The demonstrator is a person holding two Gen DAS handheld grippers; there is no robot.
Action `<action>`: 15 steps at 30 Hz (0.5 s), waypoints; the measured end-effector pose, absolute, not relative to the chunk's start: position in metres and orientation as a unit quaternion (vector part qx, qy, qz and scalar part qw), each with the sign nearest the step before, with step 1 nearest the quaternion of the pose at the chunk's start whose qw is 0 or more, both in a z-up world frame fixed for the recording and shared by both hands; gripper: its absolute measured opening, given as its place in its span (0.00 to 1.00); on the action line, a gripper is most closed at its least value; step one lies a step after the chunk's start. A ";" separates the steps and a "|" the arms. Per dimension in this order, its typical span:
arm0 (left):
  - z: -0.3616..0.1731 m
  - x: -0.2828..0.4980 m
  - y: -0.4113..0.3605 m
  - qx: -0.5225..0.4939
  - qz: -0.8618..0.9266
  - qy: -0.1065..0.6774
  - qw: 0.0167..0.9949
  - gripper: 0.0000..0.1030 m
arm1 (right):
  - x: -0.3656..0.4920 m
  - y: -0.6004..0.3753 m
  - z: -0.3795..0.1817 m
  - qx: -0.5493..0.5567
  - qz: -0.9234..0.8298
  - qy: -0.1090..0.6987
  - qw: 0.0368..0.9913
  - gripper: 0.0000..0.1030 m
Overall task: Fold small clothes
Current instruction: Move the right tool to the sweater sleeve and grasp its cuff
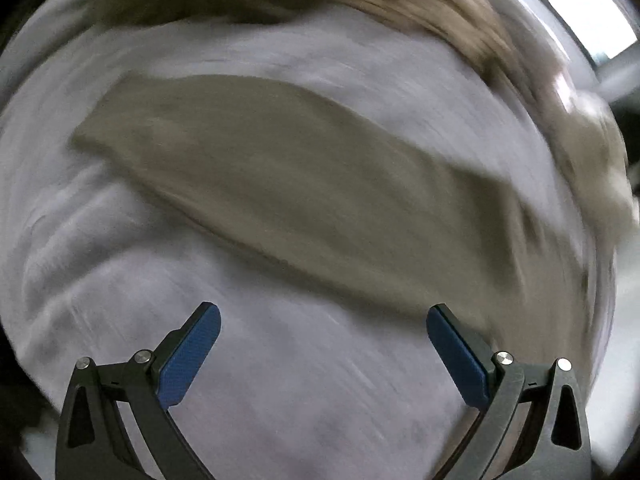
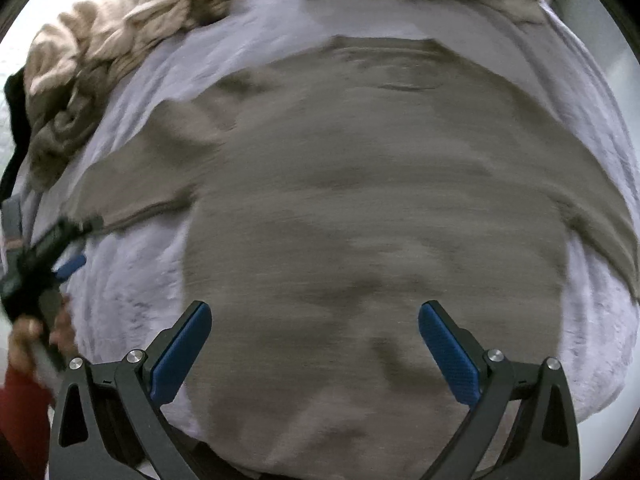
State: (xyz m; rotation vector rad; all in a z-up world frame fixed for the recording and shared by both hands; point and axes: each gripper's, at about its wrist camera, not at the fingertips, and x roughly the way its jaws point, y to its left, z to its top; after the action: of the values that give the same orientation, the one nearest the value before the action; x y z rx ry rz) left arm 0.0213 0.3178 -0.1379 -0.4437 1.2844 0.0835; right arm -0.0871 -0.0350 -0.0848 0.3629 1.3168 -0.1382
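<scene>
While both views are blurry, a big pale lilac sheet [image 2: 132, 300] covers the soft surface under everything; I cannot tell if it is a bed or a tabletop. On the sheet lies a flat grey-brown cloth top [image 2: 360, 208], spread out wide with one sleeve [image 2: 132, 188] reaching to the left. In the left wrist view a long part of the same grey-brown cloth [image 1: 288, 184] lies flat across the sheet. A heap of crumpled beige clothes [image 2: 100, 40] sits at the far left edge of the sheet. The right claw [image 2: 314, 354] hangs wide over the top, holding nothing. The left claw [image 1: 323, 354] is wide too, above bare sheet, just beside the cloth's near edge.
</scene>
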 end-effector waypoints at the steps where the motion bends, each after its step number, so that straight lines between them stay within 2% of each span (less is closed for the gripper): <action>1: -0.146 0.027 0.339 -0.237 0.049 0.584 0.775 1.00 | -0.084 -0.027 -0.086 0.165 -0.058 0.608 0.774 1.00; 6: -0.169 0.043 0.371 -0.300 0.049 0.556 0.773 0.99 | -0.073 0.002 -0.097 0.151 -0.040 0.622 0.767 1.00; 8: -0.166 0.048 0.370 -0.288 0.046 0.542 0.788 0.82 | -0.070 0.006 -0.101 0.152 -0.040 0.627 0.763 1.00; 10: -0.166 0.055 0.368 -0.273 0.041 0.537 0.797 0.25 | -0.070 0.007 -0.102 0.157 -0.039 0.628 0.761 1.00; 11: -0.172 0.058 0.376 -0.283 0.023 0.531 0.798 0.10 | -0.069 0.006 -0.103 0.160 -0.037 0.629 0.760 1.00; 15: -0.152 0.063 0.375 -0.284 0.006 0.495 0.821 0.08 | -0.075 -0.001 -0.097 0.172 -0.028 0.623 0.763 1.00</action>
State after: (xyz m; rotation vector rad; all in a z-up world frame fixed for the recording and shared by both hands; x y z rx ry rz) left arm 0.0633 0.3754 -0.1519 -0.6047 1.0537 0.0123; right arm -0.0746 -0.0005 -0.0970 0.3738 1.3549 -0.0605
